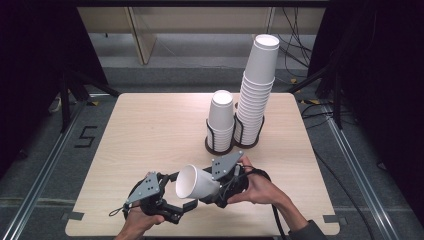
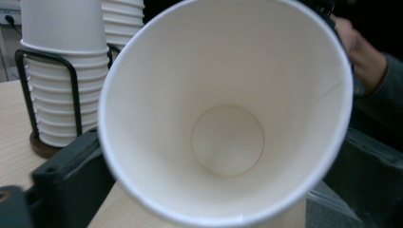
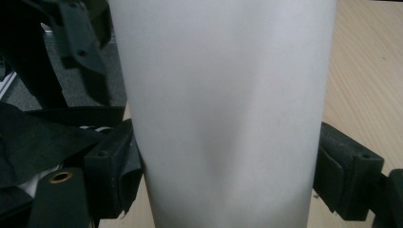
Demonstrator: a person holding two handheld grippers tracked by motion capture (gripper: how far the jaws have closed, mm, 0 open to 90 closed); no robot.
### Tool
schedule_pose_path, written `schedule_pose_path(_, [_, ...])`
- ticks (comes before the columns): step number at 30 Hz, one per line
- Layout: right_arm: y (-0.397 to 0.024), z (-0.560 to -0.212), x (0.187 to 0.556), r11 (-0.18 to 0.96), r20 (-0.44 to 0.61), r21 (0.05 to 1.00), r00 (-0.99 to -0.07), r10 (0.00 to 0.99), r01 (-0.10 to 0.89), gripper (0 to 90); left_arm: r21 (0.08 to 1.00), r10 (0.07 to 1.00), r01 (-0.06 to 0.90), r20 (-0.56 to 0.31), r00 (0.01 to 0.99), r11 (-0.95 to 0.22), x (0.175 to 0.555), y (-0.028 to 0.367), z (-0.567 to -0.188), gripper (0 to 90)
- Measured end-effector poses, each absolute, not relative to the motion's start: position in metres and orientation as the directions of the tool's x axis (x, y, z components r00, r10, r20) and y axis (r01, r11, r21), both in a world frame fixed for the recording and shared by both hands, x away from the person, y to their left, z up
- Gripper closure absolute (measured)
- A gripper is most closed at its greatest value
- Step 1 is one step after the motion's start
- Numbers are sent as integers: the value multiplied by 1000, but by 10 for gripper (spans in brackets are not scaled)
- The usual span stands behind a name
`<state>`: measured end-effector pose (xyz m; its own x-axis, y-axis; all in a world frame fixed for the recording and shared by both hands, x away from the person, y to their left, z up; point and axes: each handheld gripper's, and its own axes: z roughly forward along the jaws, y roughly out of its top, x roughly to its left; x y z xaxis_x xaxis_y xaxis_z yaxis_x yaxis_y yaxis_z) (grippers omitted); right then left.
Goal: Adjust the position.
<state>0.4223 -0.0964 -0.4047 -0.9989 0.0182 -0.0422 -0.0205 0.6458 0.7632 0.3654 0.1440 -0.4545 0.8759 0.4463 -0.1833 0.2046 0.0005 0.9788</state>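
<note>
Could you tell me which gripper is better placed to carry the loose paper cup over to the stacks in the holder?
Right. The right gripper already clamps the paper cup by its sides, while the left gripper stands open at the cup's mouth, gripping nothing.

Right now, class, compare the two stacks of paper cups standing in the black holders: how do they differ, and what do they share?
The right stack rises far higher than the left stack, with many more cups nested in it. The right stack leans at its top, while the left stack stands straighter. Both are white paper cups, mouths down, side by side in black wire holders on the wooden table.
</note>
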Motion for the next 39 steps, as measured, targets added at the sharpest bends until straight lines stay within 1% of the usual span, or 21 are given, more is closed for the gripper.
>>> schedule_pose_path(3, [-93, -407, 421, 647, -40, 762, -999, 12, -23, 209, 978, 448, 207, -193, 873, 19, 364, 143, -454, 0])
schedule_pose_path(5, [-91, -409, 421, 643, -37, 765, -999, 5, -25, 209, 981, 455, 193, -179, 872, 15, 364, 142, -454, 1])
schedule_pose_path(7, [-89, -411, 420, 630, -14, 777, -1000, 3, -9, 209, 981, 461, 192, -178, 869, 18, 364, 143, -453, 13])
schedule_pose_path(12, [-87, -415, 419, 620, -9, 784, -1000, 2, -6, 209, 979, 463, 198, -198, 864, 48, 365, 145, -453, 55])
schedule_pose_path(19, [-86, -419, 421, 590, 25, 807, -1000, 17, 30, 207, 979, 458, 197, -202, 866, 59, 366, 148, -453, 107])
schedule_pose_path(23, [-86, -420, 421, 588, 38, 808, -999, 22, 44, 198, 980, 458, 193, -194, 868, 49, 365, 148, -453, 119])
schedule_pose_path(24, [-86, -420, 421, 597, 39, 801, -999, 30, 49, 183, 983, 466, 181, -176, 867, 34, 364, 147, -451, 121])
schedule_pose_path(25, [-86, -420, 422, 601, 23, 798, -999, 33, 38, 169, 983, 466, 179, -176, 867, 38, 364, 148, -450, 122])
schedule_pose_path(26, [-87, -420, 421, 618, 30, 784, -998, 49, 54, 157, 984, 466, 175, -174, 867, 42, 364, 148, -449, 123])
schedule_pose_path(29, [-90, -421, 421, 636, 21, 769, -998, 64, 57, 158, 985, 470, 169, -166, 867, 37, 363, 149, -446, 124])
schedule_pose_path(31, [-92, -423, 420, 644, 20, 763, -997, 72, 62, 188, 985, 476, 169, -167, 863, 38, 362, 150, -445, 125])
schedule_pose_path(32, [-93, -423, 420, 645, 16, 762, -998, 63, 53, 227, 985, 475, 170, -167, 864, 37, 363, 150, -445, 124])
schedule_pose_path(37, [-93, -425, 419, 629, 15, 776, -998, 56, 47, 238, 982, 471, 177, -187, 862, 66, 364, 150, -447, 89])
schedule_pose_path(39, [-93, -428, 420, 606, 35, 793, -998, 56, 62, 241, 980, 476, 181, -198, 857, 82, 365, 150, -447, 74])
